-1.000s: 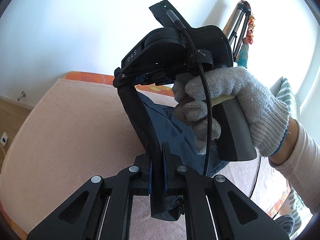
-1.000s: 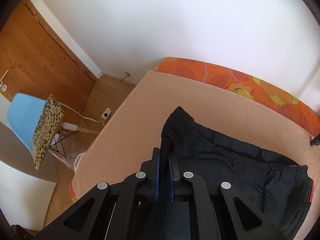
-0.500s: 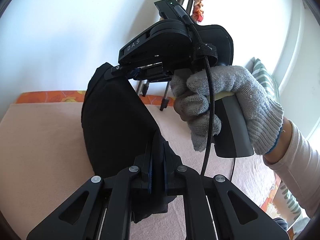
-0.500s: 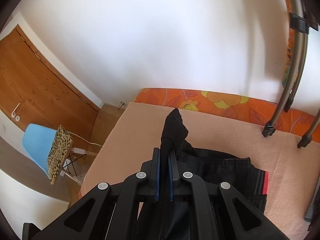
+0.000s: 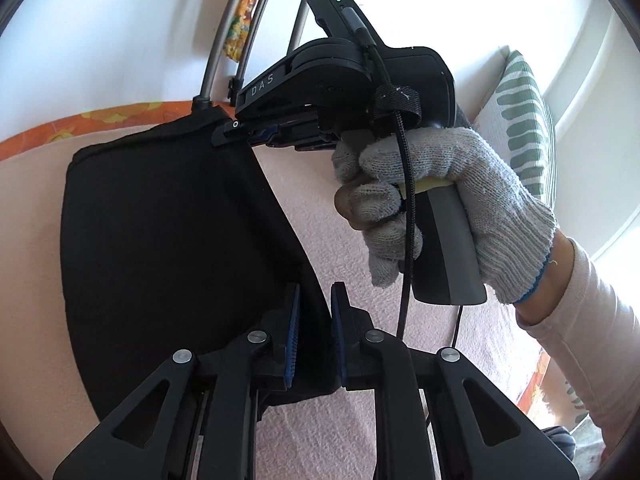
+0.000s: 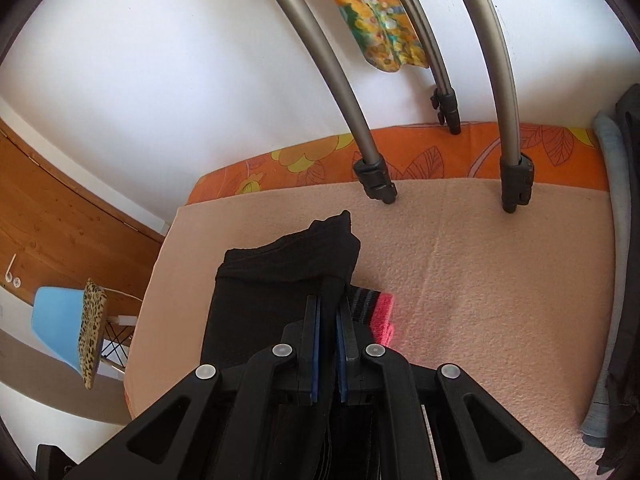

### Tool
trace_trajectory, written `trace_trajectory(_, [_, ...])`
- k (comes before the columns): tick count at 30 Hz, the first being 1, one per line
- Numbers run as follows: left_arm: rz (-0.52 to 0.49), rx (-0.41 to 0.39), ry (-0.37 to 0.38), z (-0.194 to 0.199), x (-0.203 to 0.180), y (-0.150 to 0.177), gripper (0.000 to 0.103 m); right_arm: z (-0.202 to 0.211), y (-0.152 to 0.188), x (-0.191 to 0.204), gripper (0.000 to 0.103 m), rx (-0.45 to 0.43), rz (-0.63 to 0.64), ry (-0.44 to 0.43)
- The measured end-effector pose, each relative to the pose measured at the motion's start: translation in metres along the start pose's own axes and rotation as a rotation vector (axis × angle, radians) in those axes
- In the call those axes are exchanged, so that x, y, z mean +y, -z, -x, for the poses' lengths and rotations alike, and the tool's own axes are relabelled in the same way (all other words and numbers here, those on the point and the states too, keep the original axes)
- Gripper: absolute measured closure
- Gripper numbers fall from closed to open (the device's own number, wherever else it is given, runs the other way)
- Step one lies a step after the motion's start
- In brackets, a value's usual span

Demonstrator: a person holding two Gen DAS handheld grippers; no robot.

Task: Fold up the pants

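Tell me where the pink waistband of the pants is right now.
In the right wrist view the pink waistband lies on the peach blanket, just right of the right gripper, peeking from under the folded black pants.

The pants in my grippers are matt black cloth with a ribbed pink and grey waistband. Under them, the blanket is nubbly peach fleece. Beyond the pants stand smooth satin-metal rack legs with black plastic feet. My glove is coarse grey knit.
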State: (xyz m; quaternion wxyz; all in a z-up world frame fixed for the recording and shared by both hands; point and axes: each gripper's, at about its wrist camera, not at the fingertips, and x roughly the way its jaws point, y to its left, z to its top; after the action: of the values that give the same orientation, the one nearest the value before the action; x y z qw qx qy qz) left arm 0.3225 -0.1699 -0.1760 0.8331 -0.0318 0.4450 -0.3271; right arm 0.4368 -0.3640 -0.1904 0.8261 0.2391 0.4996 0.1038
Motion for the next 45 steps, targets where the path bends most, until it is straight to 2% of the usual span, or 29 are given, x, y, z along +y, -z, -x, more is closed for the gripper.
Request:
trace_trajectory(5, [-0.032, -0.026, -0.056, 0.030, 0.014, 0.014, 0.084, -0.012, 0.004, -0.007, 0.098, -0.008, 0.020, -0.005])
trace_trajectory(6, [-0.038, -0.035, -0.081, 0.037, 0.010, 0.025, 0.084, -0.013, 0.004, -0.007, 0.098, -0.007, 0.025, -0.006])
trace_trajectory(9, [-0.025, -0.050, -0.163, 0.054, 0.037, 0.028, 0.084, -0.012, 0.004, -0.007, 0.098, -0.008, 0.043, 0.002])
trace_trajectory(11, [0.027, -0.053, -0.180, 0.059, 0.059, 0.026, 0.084, -0.009, 0.002, -0.007, 0.098, -0.024, 0.046, -0.004])
trace_trajectory(14, [0.057, -0.049, -0.170, 0.054, 0.072, 0.025, 0.084, -0.006, -0.002, -0.002, 0.098, -0.043, 0.082, 0.016])
trace_trajectory(17, [0.043, -0.044, -0.135, 0.036, 0.059, 0.022, 0.084, -0.007, -0.006, 0.004, 0.097, -0.040, 0.119, 0.047])
trace_trajectory(20, [-0.047, -0.041, -0.096, 0.018, 0.027, 0.022, 0.084, -0.010, -0.009, 0.008, 0.086, -0.015, 0.151, 0.094])
trace_trajectory(23, [-0.160, -0.029, -0.049, -0.001, -0.005, 0.029, 0.084, 0.001, -0.010, 0.009, 0.079, -0.037, 0.179, 0.166])
trace_trajectory(25, [-0.199, 0.023, -0.013, -0.019, -0.018, 0.036, 0.084, 0.016, -0.010, 0.007, 0.078, -0.063, 0.173, 0.171])
trace_trajectory(28, [-0.226, 0.055, -0.018, -0.032, -0.028, 0.045, 0.084, 0.037, -0.005, 0.005, 0.072, -0.090, 0.175, 0.154])
trace_trajectory(29, [-0.221, 0.053, -0.012, -0.031, -0.029, 0.046, 0.084, 0.043, -0.002, 0.004, 0.065, -0.096, 0.180, 0.155])
trace_trajectory(32, [-0.187, 0.041, -0.001, -0.019, -0.027, 0.043, 0.084, 0.054, 0.009, -0.001, 0.064, -0.094, 0.164, 0.126])
trace_trajectory(35, [-0.139, 0.026, 0.001, 0.000, -0.016, 0.040, 0.084, 0.057, 0.021, -0.010, 0.052, -0.083, 0.125, 0.089])
trace_trajectory(37, [-0.120, 0.002, -0.033, 0.016, -0.005, 0.038, 0.073, 0.055, 0.030, -0.014, 0.050, -0.075, 0.123, 0.077])
trace_trajectory(39, [-0.080, -0.022, -0.057, 0.028, 0.012, 0.034, 0.070, 0.050, 0.038, -0.019, 0.042, -0.057, 0.112, 0.049])
trace_trajectory(41, [-0.015, -0.035, -0.089, 0.036, 0.033, 0.027, 0.070, 0.039, 0.045, -0.022, 0.040, -0.032, 0.093, 0.016])
trace_trajectory(43, [0.077, -0.054, -0.115, 0.040, 0.059, 0.019, 0.061, 0.030, 0.050, -0.025, 0.039, -0.008, 0.078, -0.013])
trace_trajectory(45, [0.169, -0.066, -0.123, 0.039, 0.086, 0.010, 0.059, 0.020, 0.053, -0.027, 0.038, 0.014, 0.072, -0.030])
